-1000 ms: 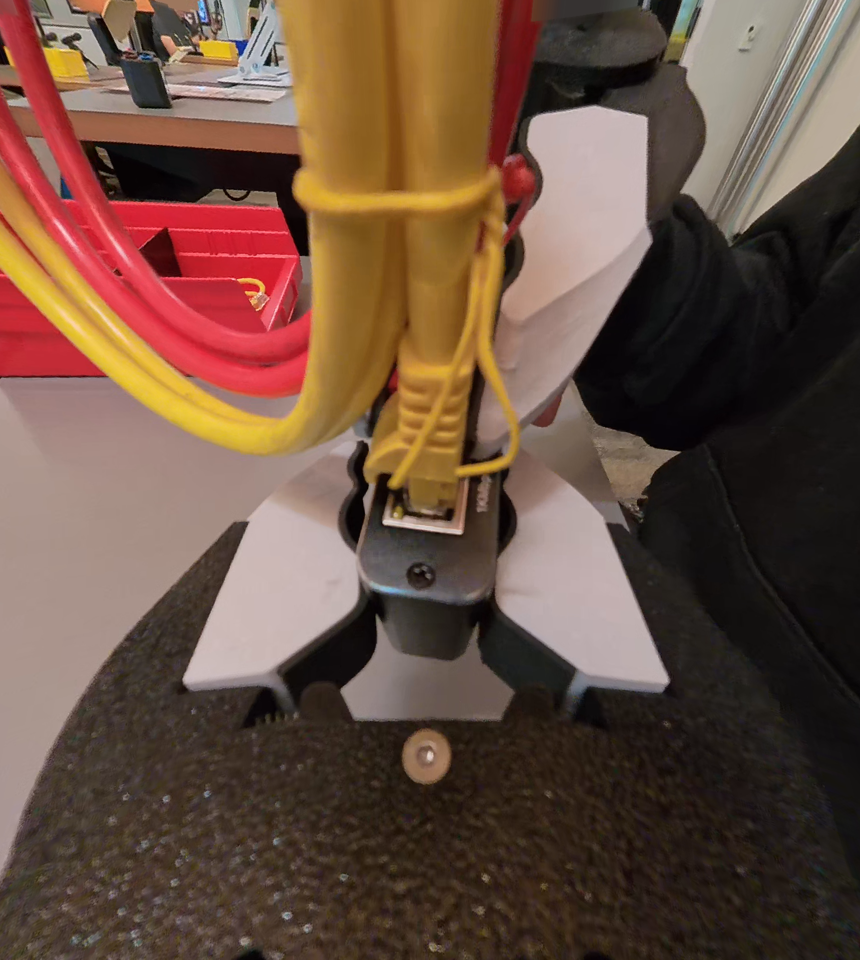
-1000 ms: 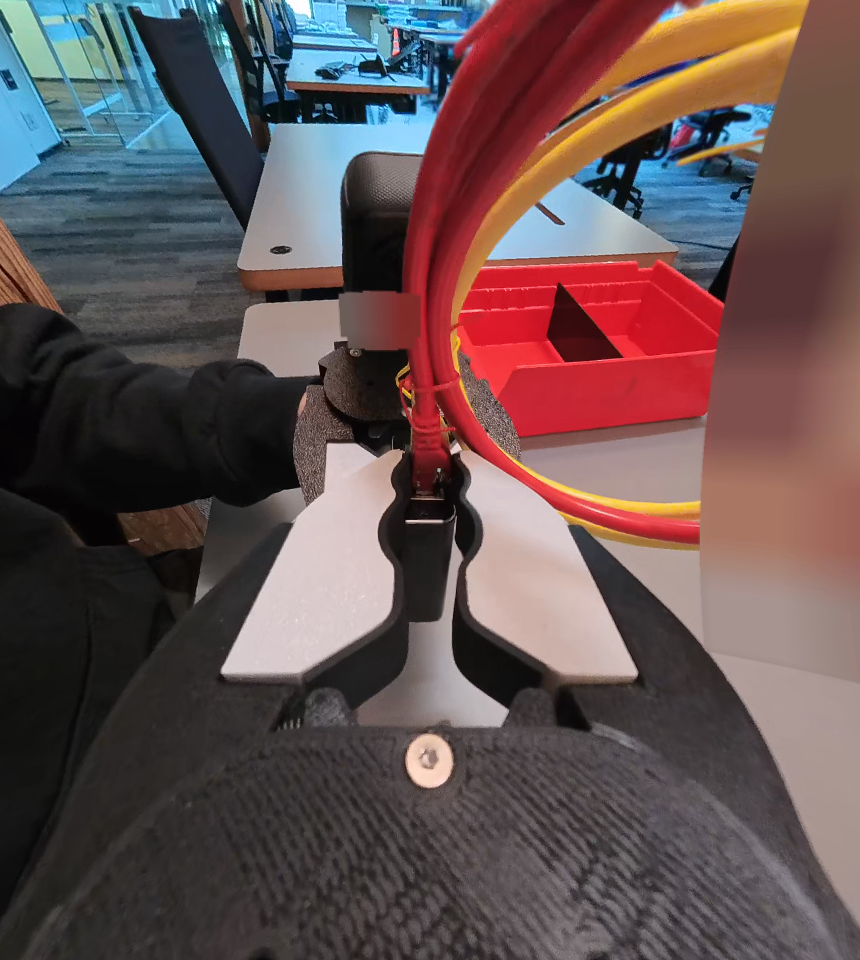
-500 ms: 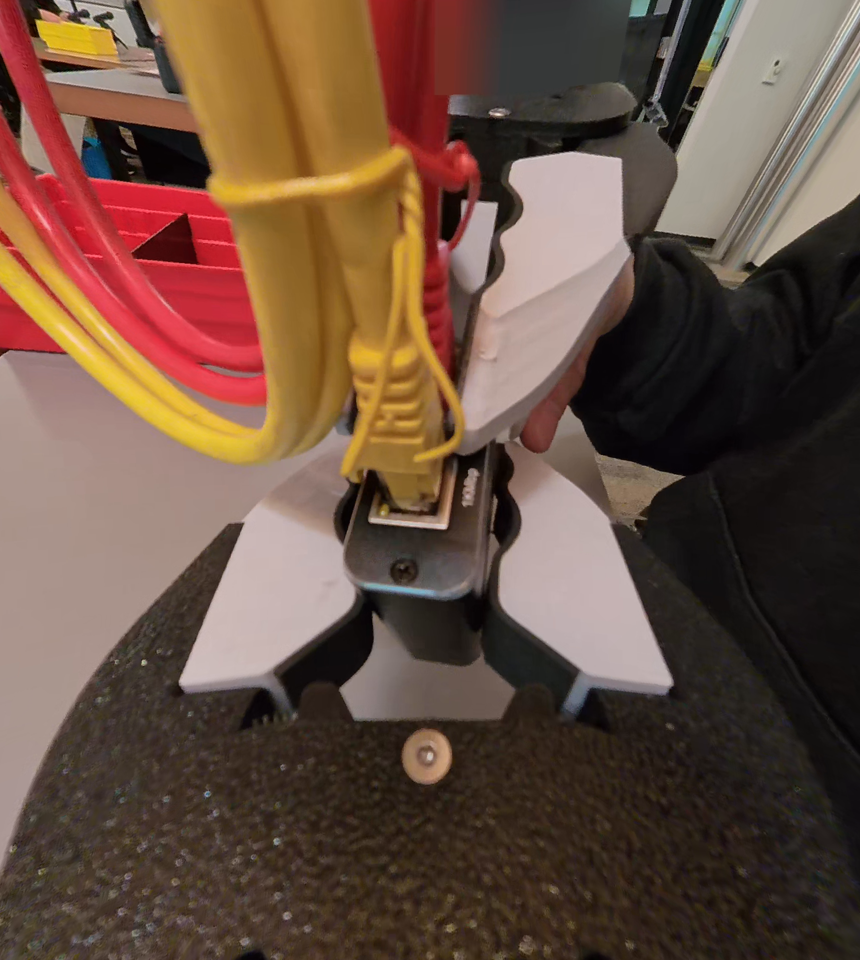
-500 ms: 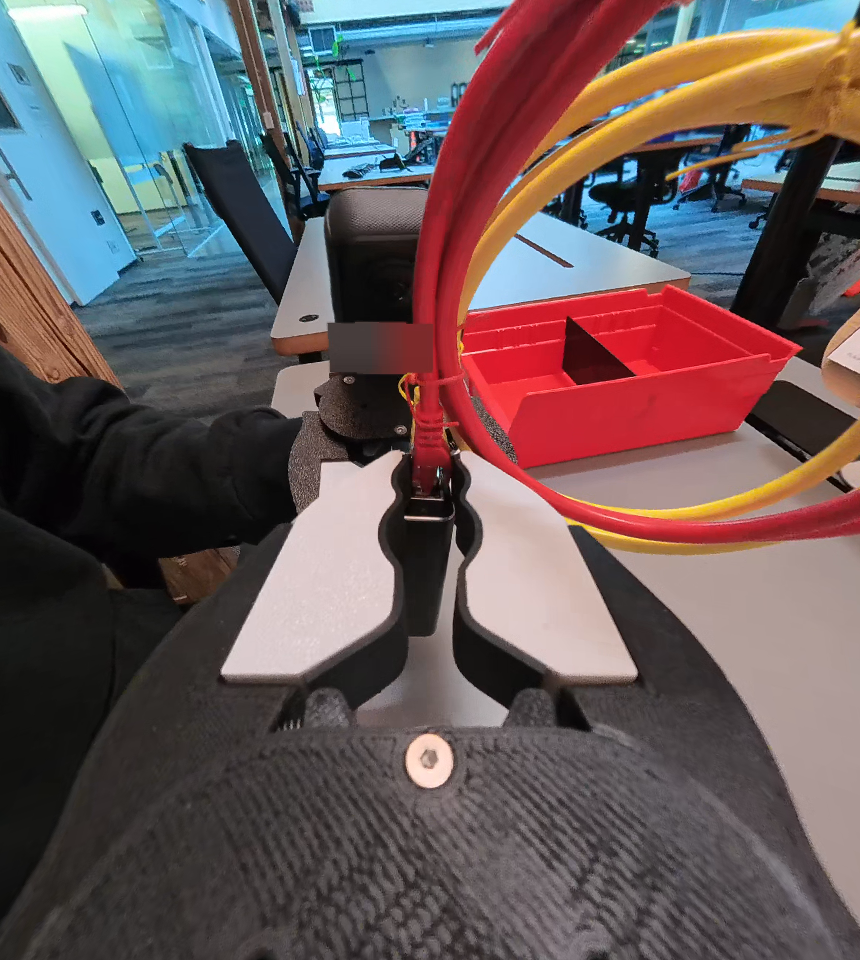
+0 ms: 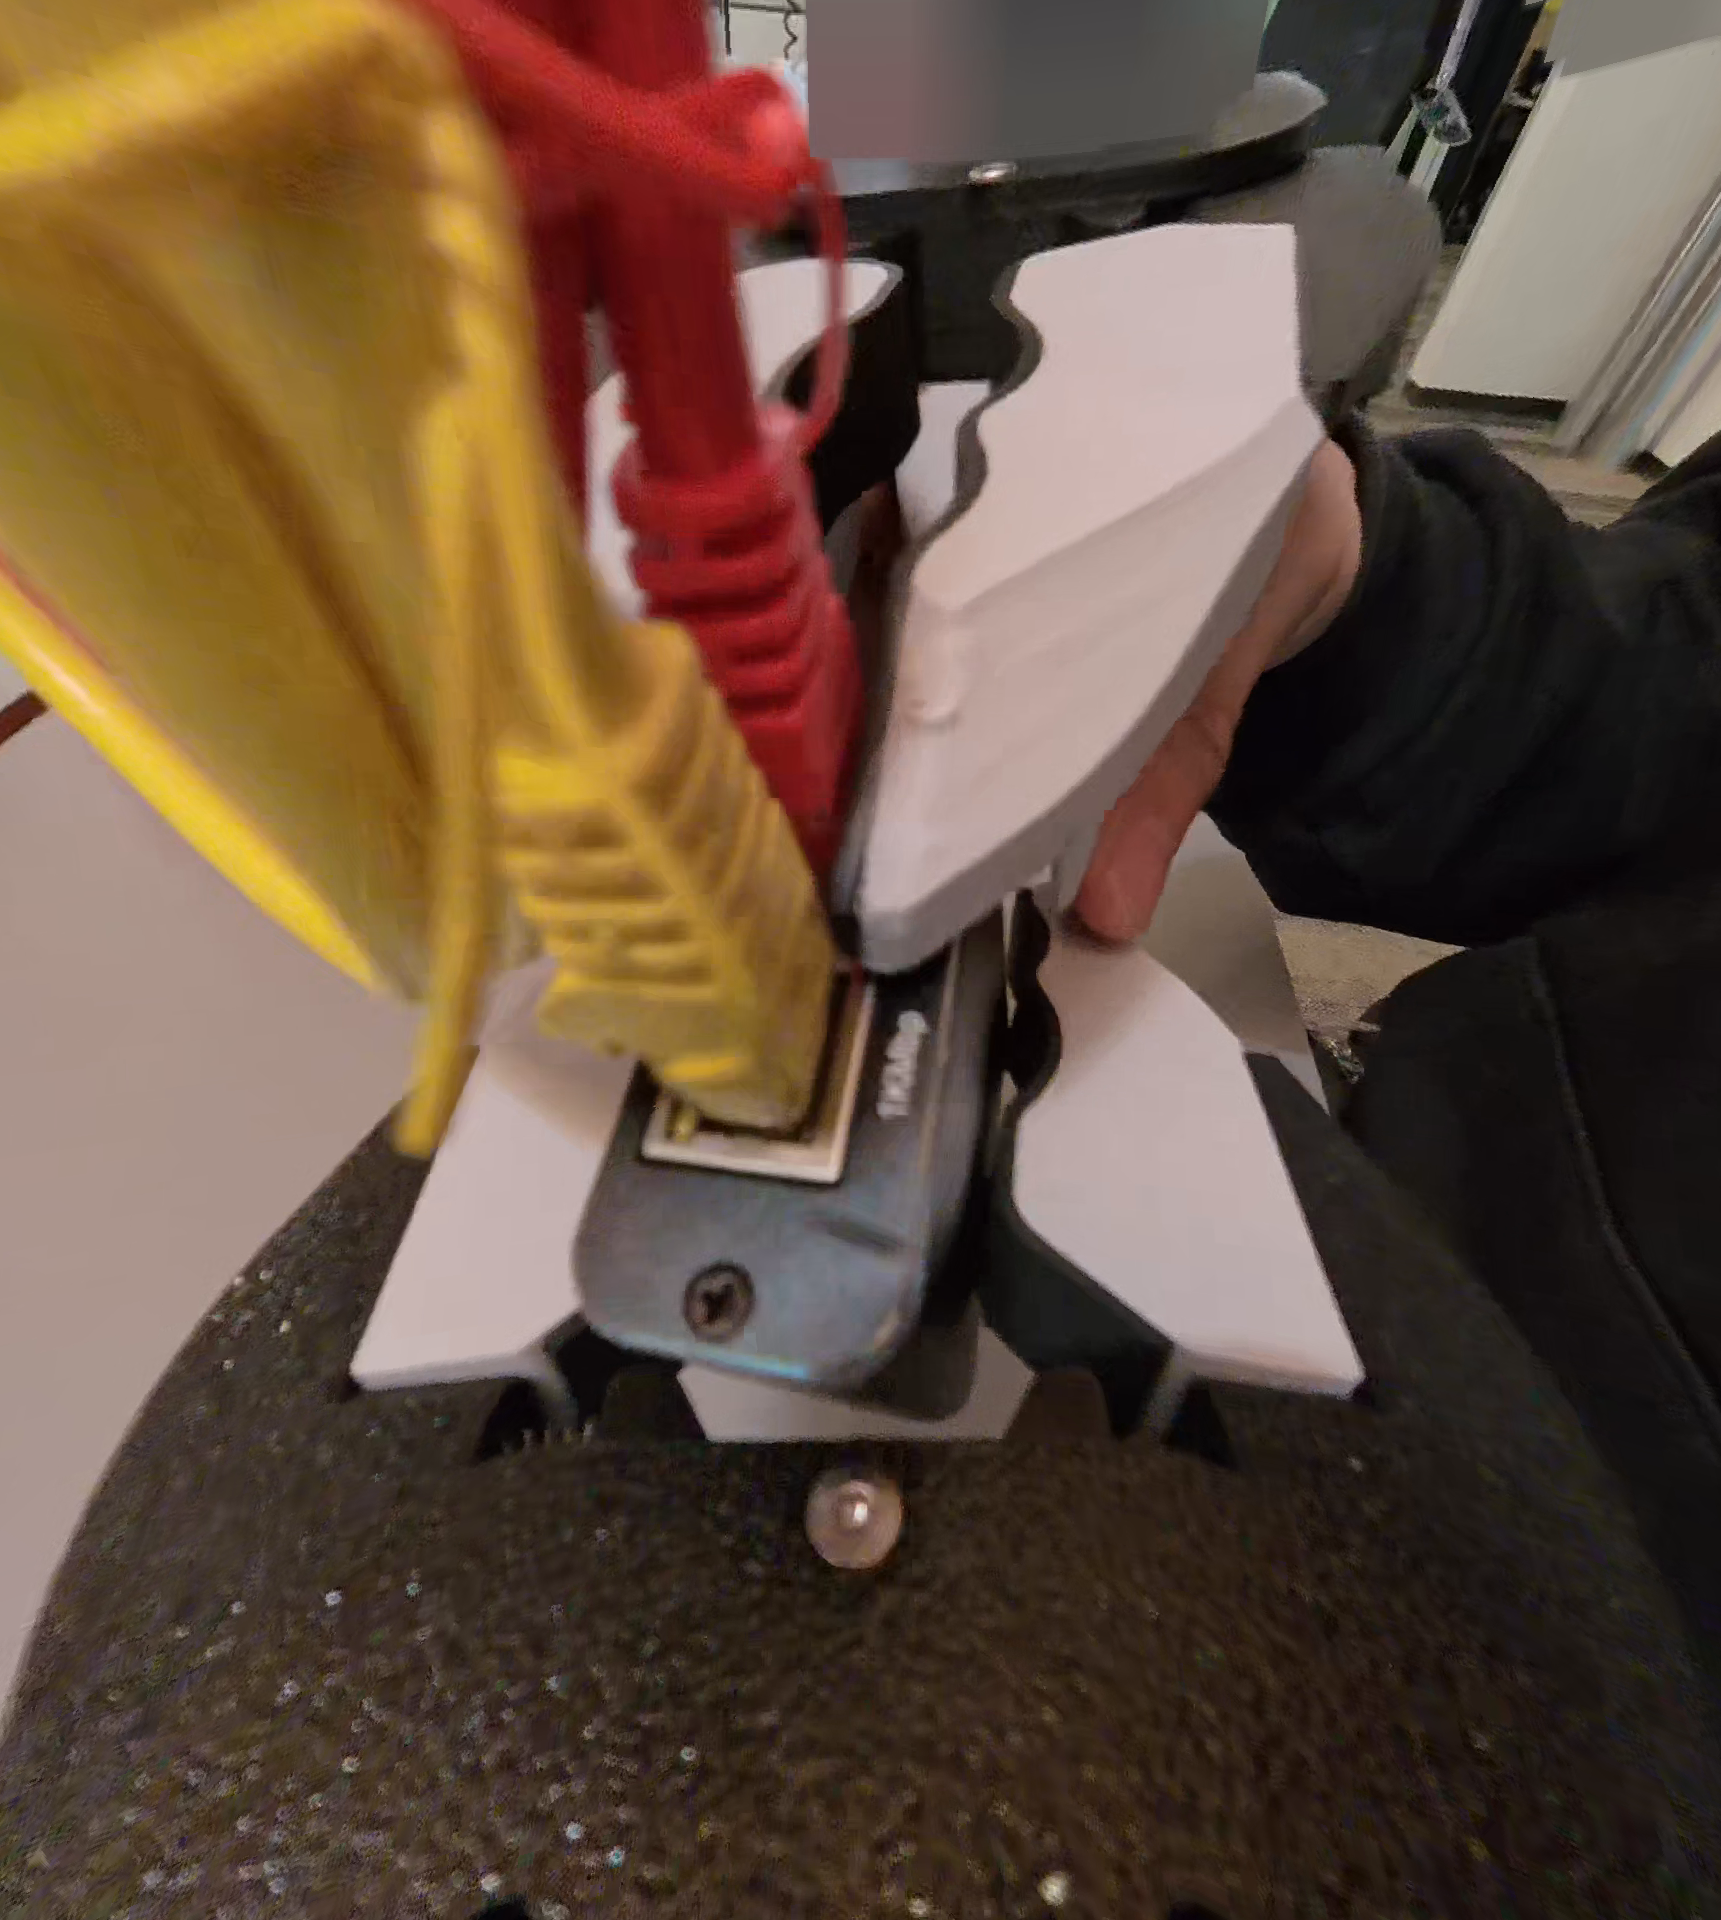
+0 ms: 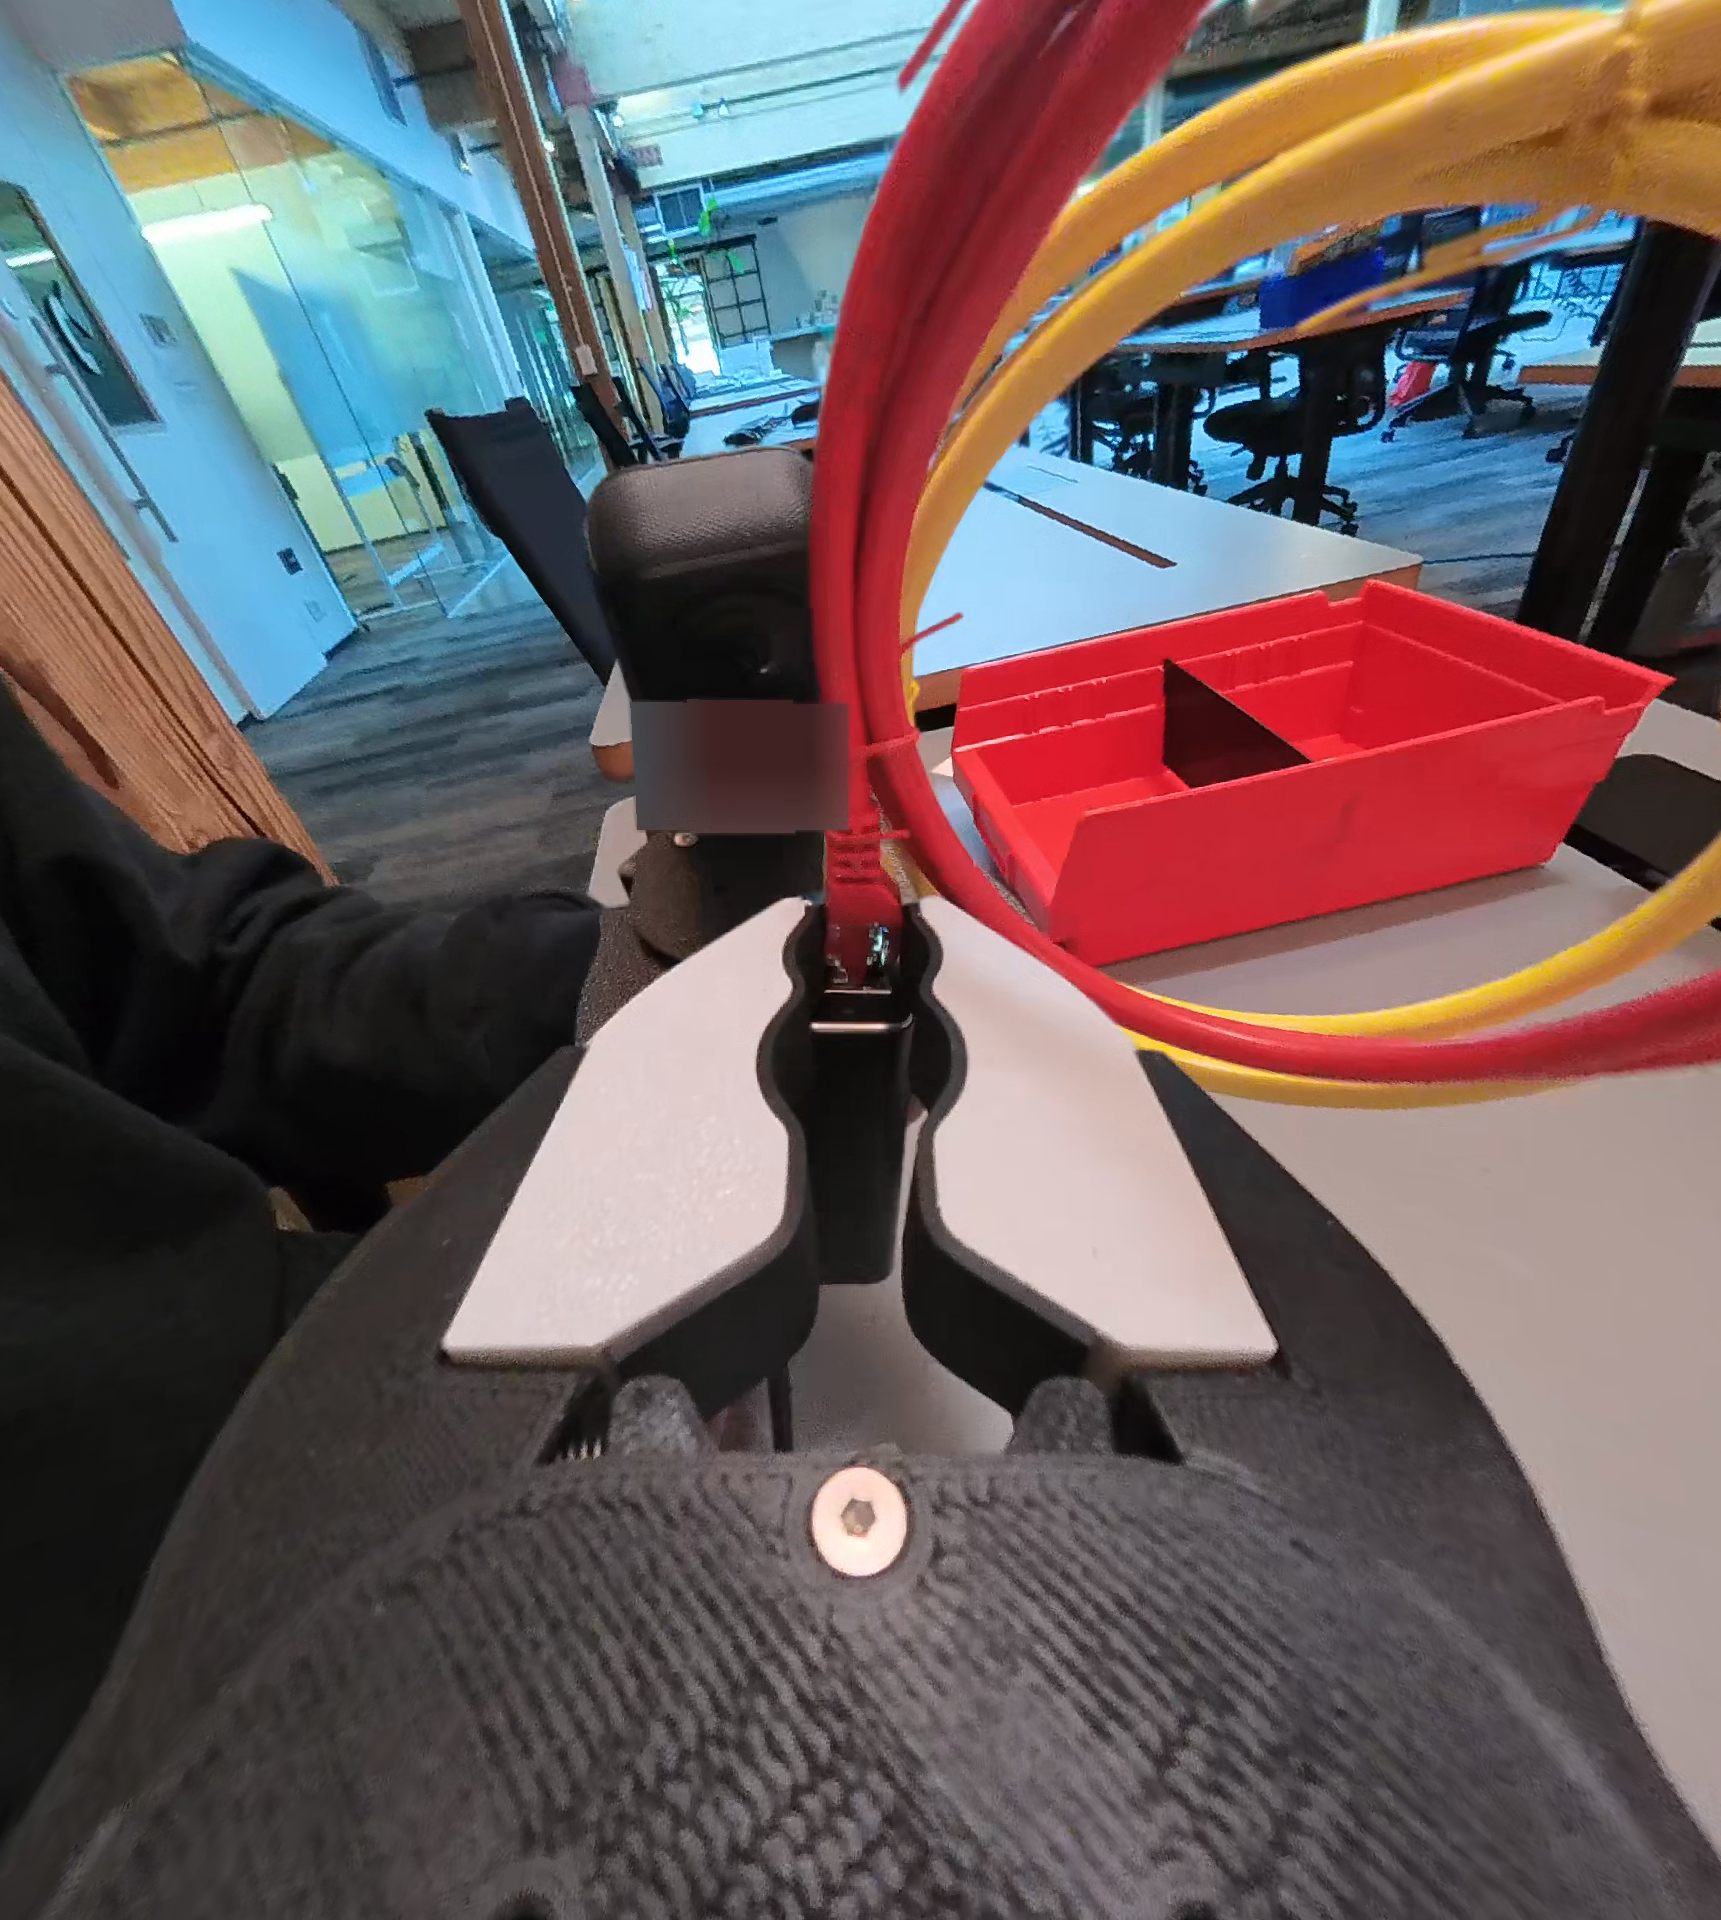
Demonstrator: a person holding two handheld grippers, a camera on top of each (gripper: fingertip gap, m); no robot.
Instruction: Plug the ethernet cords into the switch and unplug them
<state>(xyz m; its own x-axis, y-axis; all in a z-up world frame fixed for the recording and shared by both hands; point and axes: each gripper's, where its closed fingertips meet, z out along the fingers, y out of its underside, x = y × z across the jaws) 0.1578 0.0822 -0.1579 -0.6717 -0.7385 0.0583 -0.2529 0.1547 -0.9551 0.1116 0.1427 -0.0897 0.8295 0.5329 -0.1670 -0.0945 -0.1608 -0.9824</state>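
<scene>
An open office with glass partitions, desks and swivel chairs fills the background of the right wrist view, and a pale grey table [image 6: 1521,1247] runs across the lower right of that frame with a red bin [image 6: 1292,821] standing on it at centre right, a black divider upright inside. In the left wrist view the left gripper [image 5: 794,1174] sits low in the centre, its jaws closed onto the dark switch [image 5: 783,1278], whose screw-fastened end points at the camera. A yellow ethernet cord [image 5: 669,935] has its plug seated in the port nearest that end, its thick bundle blurring away to the upper left. Just behind it, a red ethernet cord [image 5: 742,592] stands with its ribbed plug upright at upper centre. The right gripper [image 5: 939,665] comes in from the upper right of this frame, one pale finger touching the switch beside the red plug, and a bare hand [image 5: 1240,707] in a black sleeve holds it. In the right wrist view the right gripper [image 6: 856,987] is at centre, jaws narrowed onto the switch [image 6: 856,1132] seen edge-on; the red cord's [image 6: 851,883] plug rises from the switch's far end between the fingertips, and whether they also press the plug is unclear. Red and yellow [image 6: 1199,260] loops arc across the upper right.
</scene>
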